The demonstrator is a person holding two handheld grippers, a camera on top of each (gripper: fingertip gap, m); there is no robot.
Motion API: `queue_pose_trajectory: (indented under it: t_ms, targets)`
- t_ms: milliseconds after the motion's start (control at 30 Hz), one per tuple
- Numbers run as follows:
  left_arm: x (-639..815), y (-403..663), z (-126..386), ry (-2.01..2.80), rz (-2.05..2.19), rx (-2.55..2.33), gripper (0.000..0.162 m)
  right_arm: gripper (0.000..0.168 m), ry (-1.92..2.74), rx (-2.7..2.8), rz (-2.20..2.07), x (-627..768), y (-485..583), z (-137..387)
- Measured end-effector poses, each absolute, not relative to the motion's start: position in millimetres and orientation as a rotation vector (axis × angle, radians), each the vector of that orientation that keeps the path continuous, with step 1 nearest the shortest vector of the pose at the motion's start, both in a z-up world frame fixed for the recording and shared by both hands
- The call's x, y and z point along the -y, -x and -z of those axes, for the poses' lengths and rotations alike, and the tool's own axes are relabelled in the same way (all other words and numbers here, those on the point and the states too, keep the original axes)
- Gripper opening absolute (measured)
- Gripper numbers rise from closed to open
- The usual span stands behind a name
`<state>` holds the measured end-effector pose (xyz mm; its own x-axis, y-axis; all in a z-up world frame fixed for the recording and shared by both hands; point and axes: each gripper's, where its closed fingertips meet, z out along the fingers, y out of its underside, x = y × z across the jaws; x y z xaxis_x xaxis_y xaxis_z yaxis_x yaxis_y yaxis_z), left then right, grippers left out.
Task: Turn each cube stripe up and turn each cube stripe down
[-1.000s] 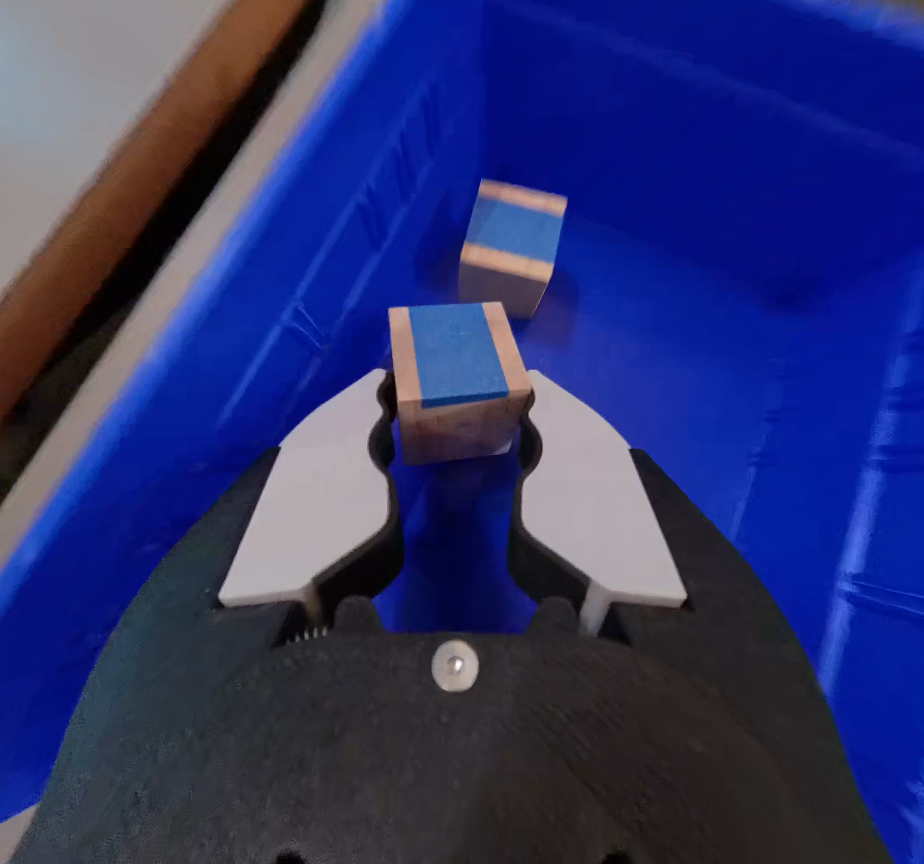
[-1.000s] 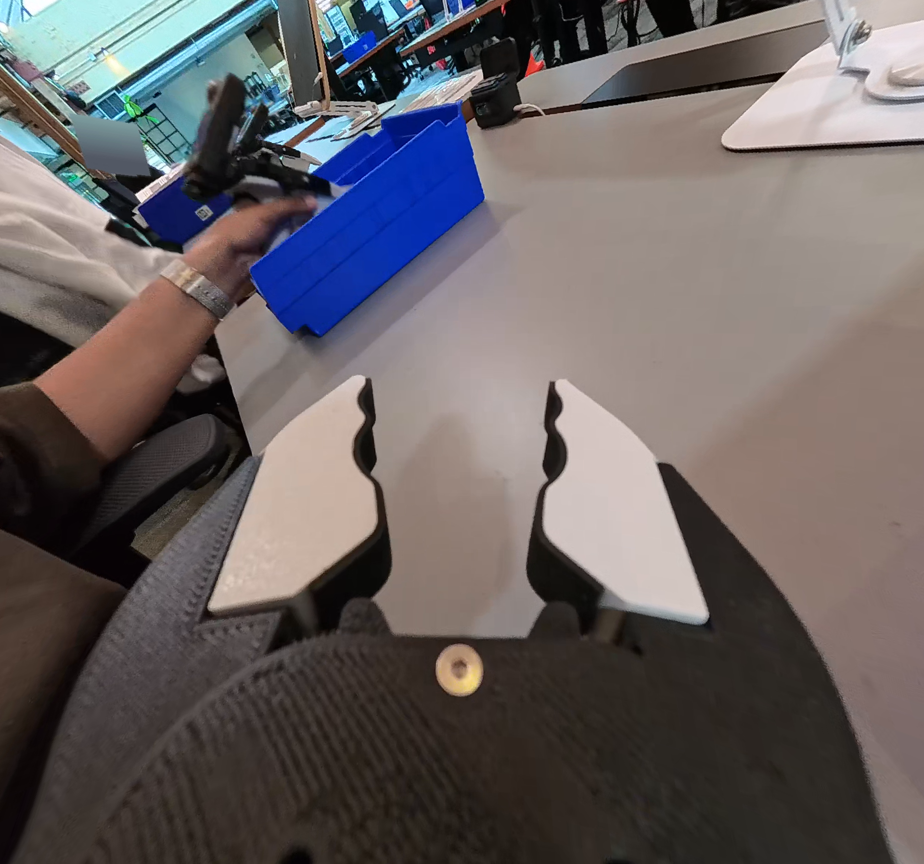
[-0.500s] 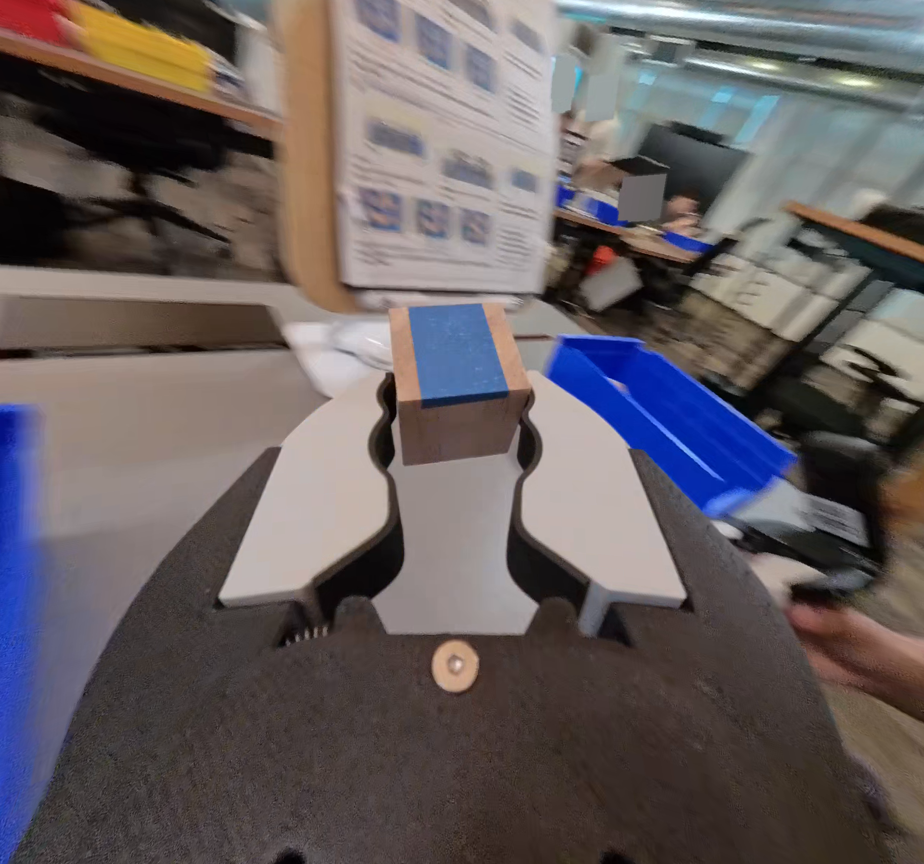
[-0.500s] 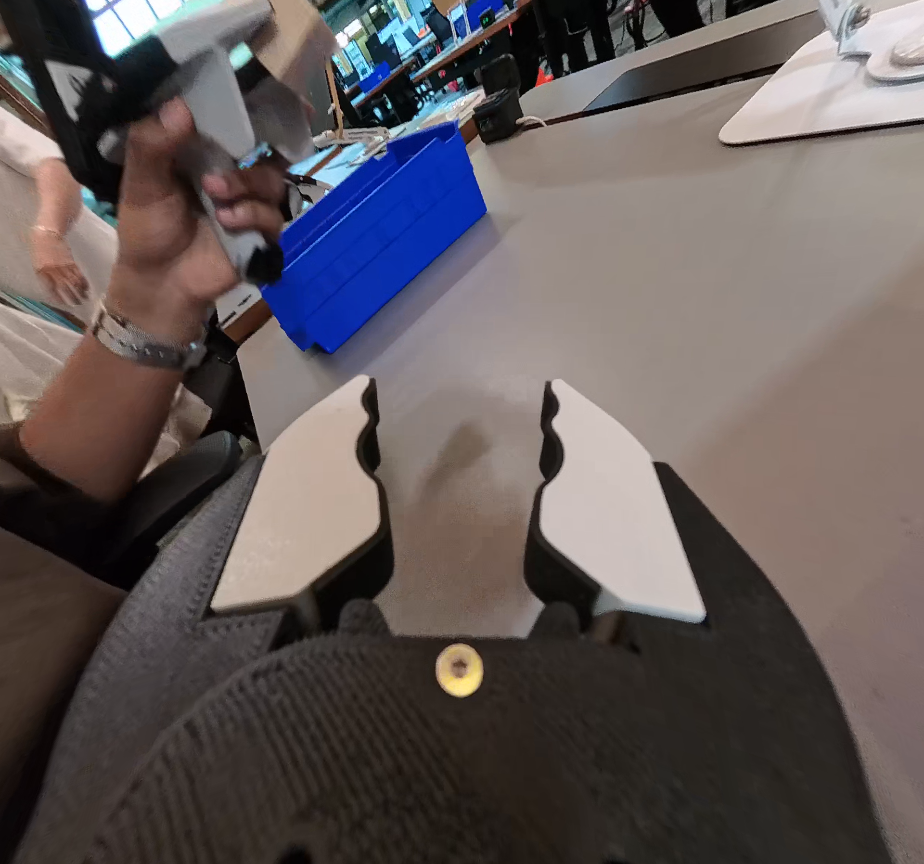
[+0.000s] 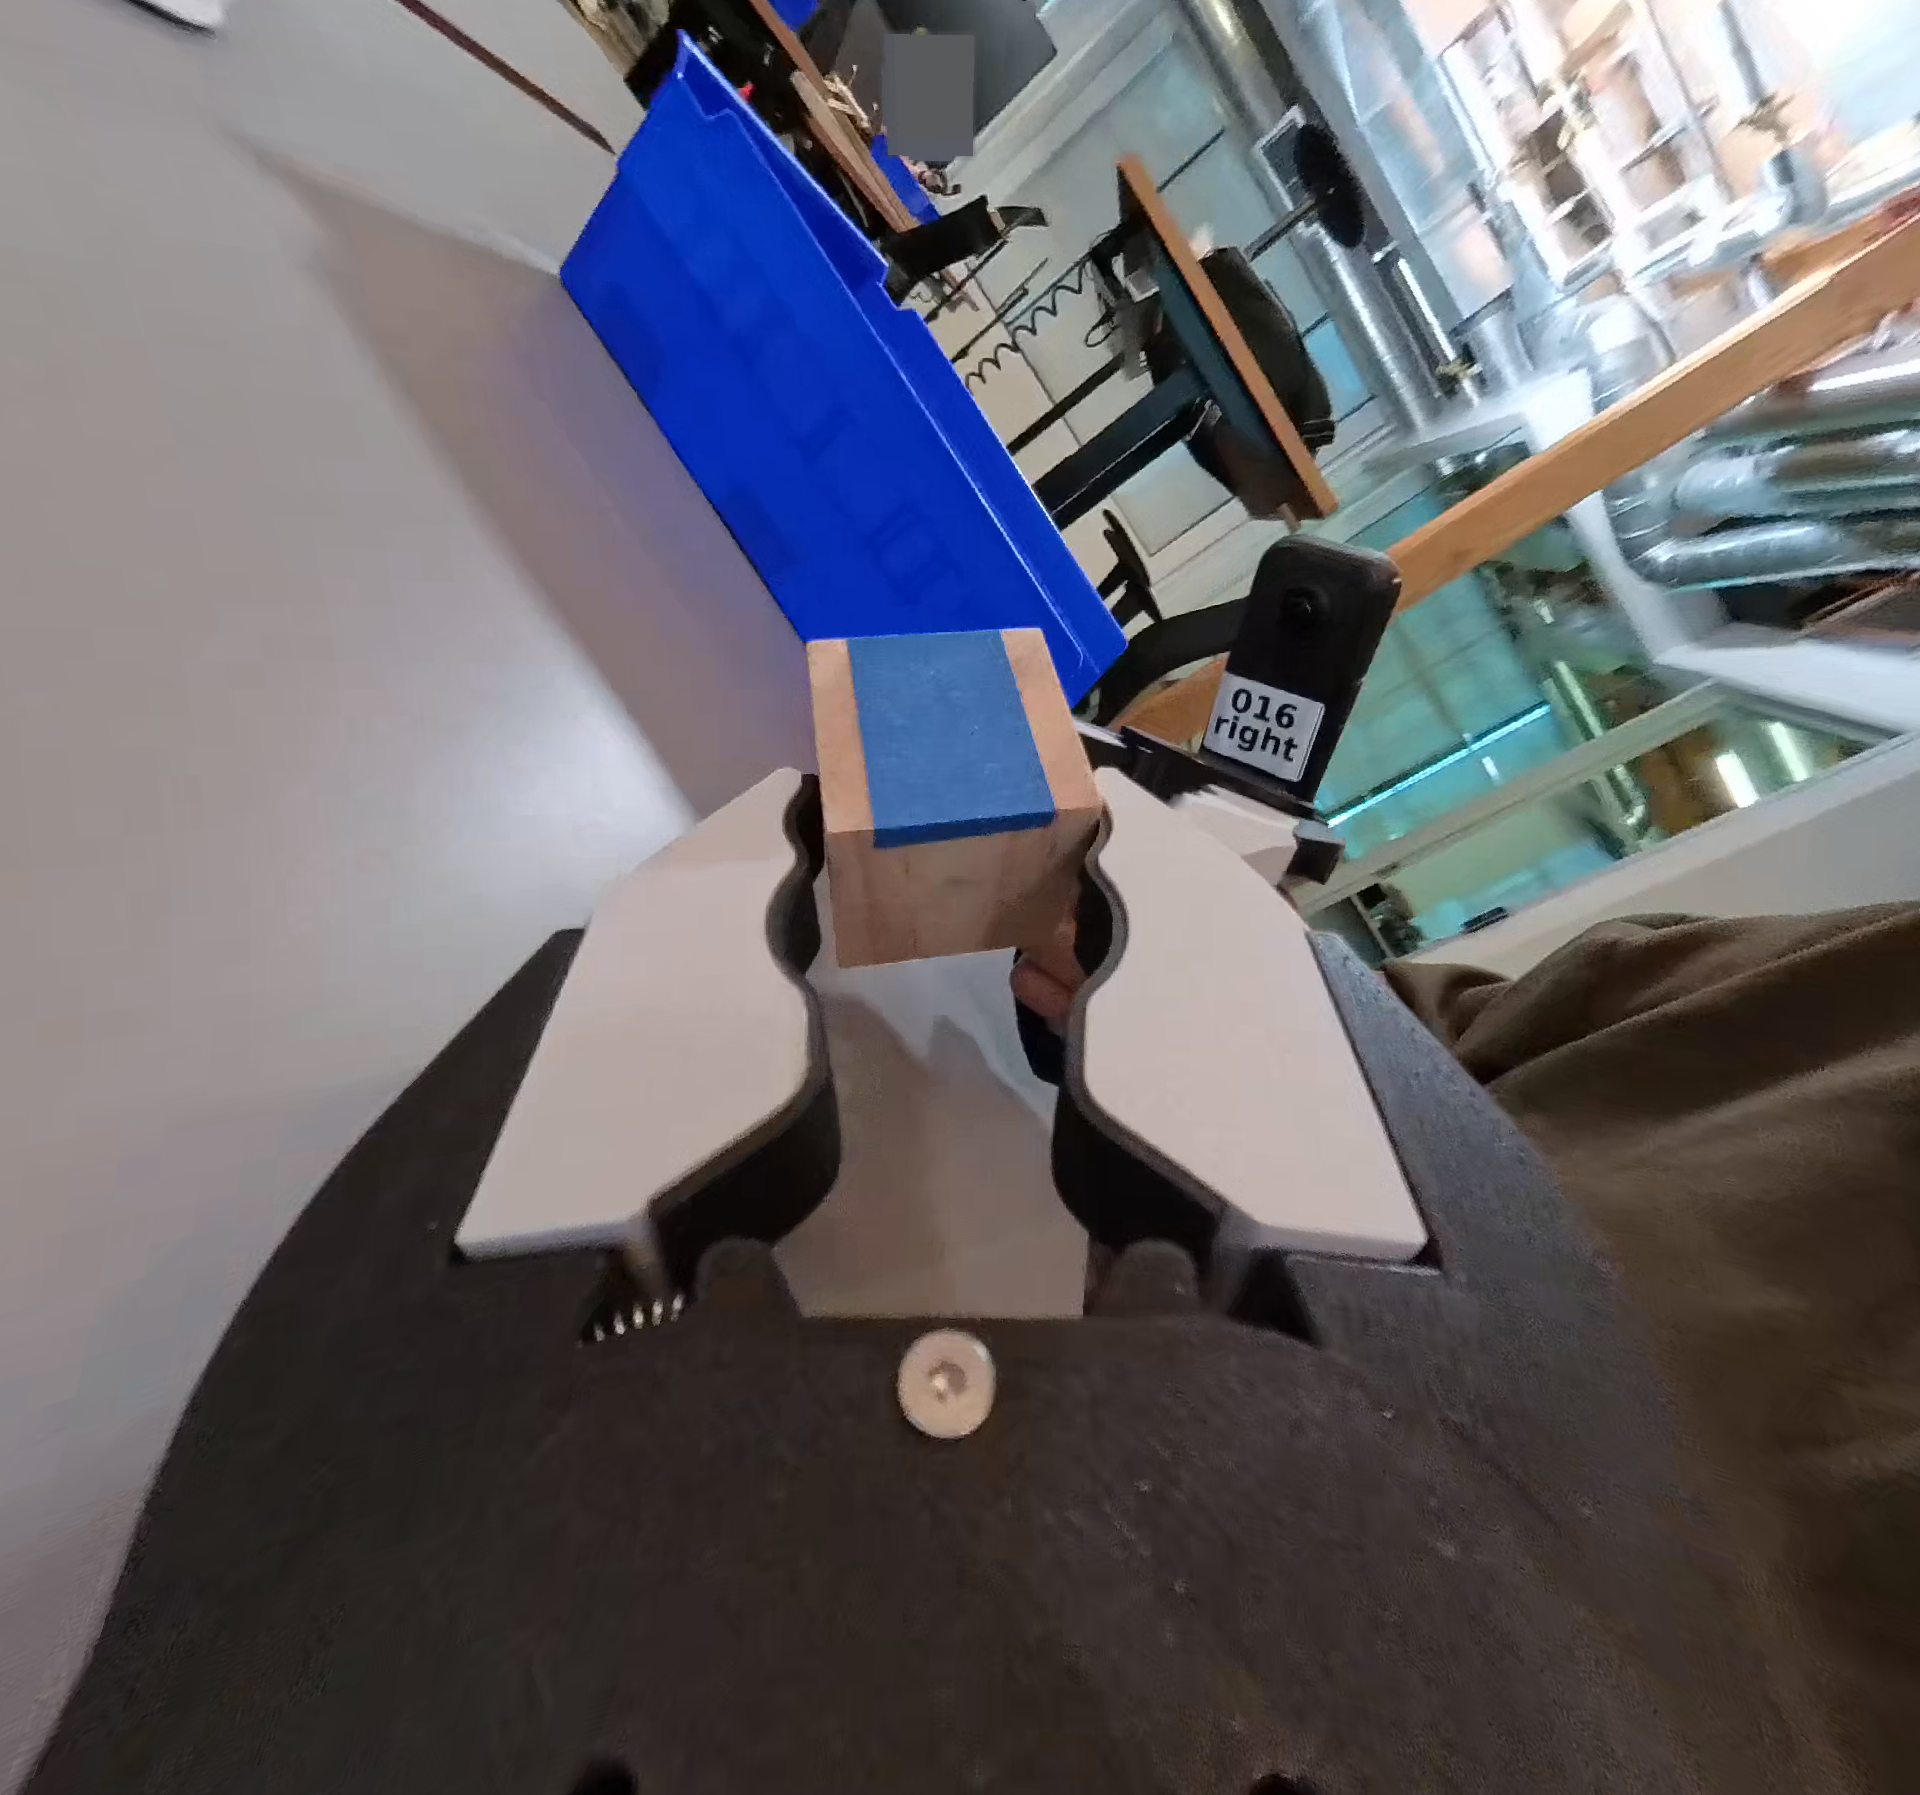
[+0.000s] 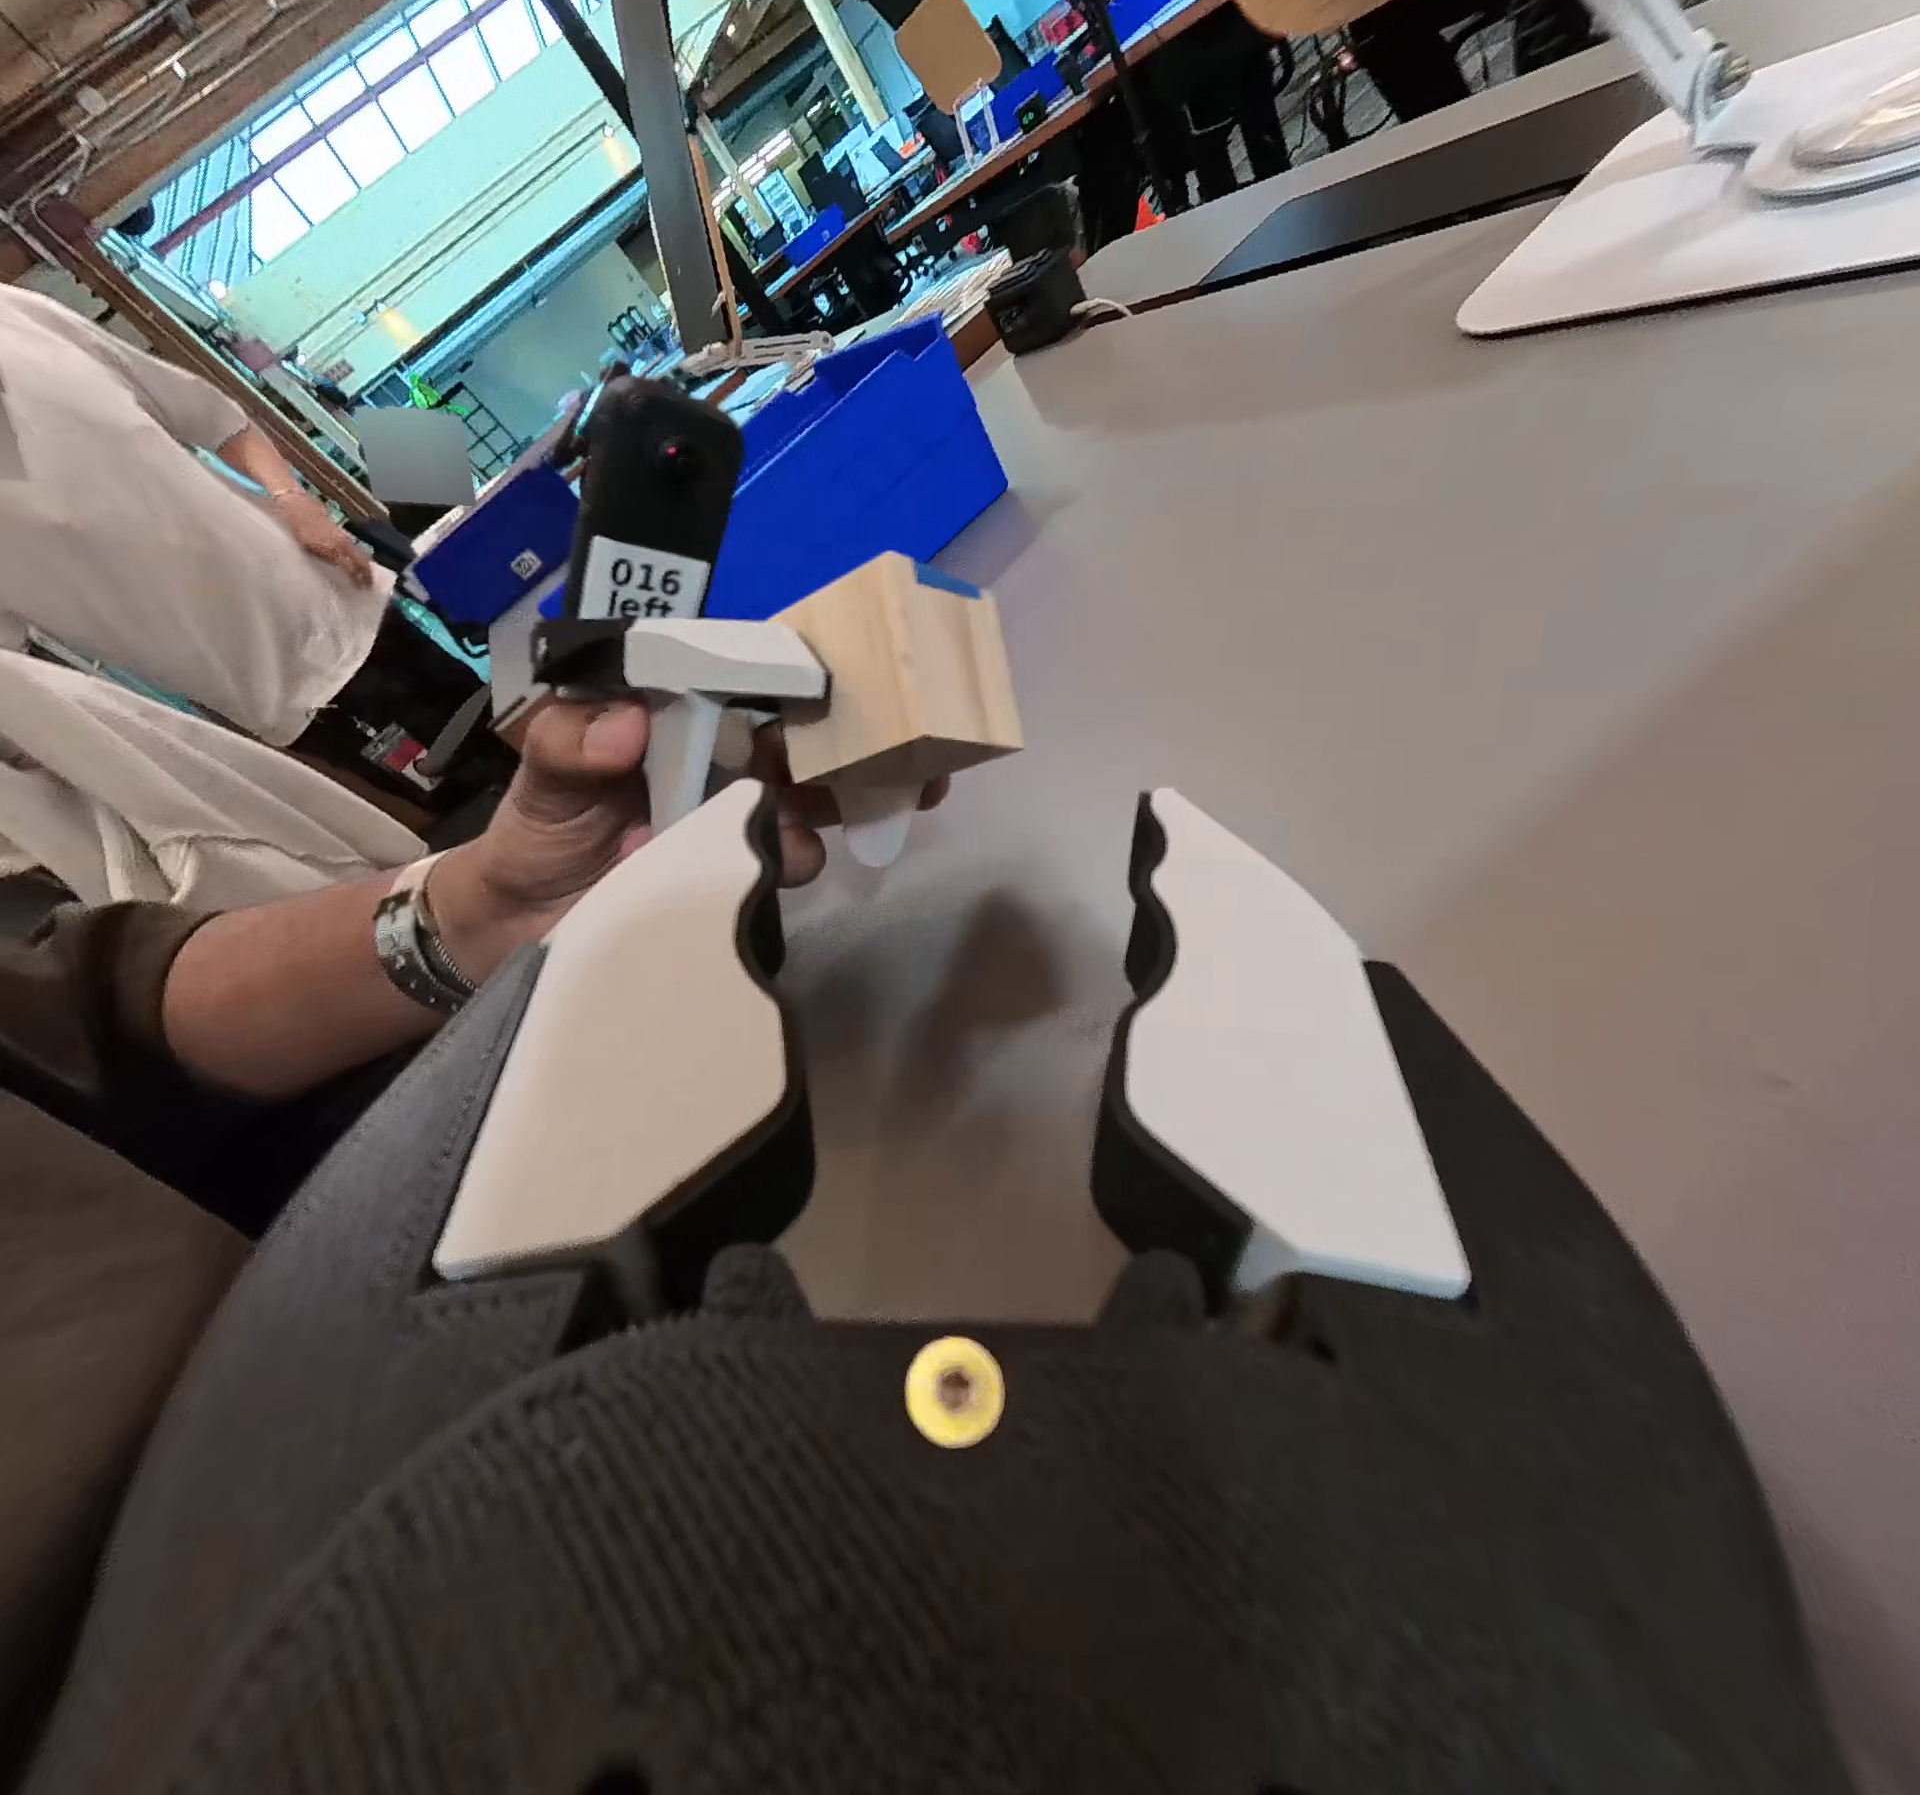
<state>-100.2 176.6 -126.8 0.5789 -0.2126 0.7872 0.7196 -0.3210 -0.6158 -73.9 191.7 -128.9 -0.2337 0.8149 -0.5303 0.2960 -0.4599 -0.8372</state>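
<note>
A: Left gripper (image 5: 951, 872) is clamped on the wooden cube (image 5: 940, 815), held in the air above the desk (image 5: 312, 706), clear of the blue bin (image 5: 821, 436). My guess: lifted out so there's room to roll it.

B: Right gripper (image 6: 951, 872) is spread wide with nothing in it, low over the desk.

A: Left view shows the blue stripe (image 5: 940, 743) in full. Right view shows bare wood faces and only a sliver of stripe.

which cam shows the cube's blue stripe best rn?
Left wrist view. The stripe faces the camera in full, running down the middle of the cube clamped in the left gripper. Right wrist view shows mostly bare wood sides of the cube, with only a sliver of stripe at its top edge.
</note>
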Motion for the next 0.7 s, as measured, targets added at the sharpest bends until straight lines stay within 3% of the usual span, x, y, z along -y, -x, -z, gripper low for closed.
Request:
queue_pose_trajectory:
  t_ms: [700]
  targets:
    - [-170,105,117,1.533,1.102,0.341,0.046,0.068,1.591,1.344,-1.763,-187,77,134]
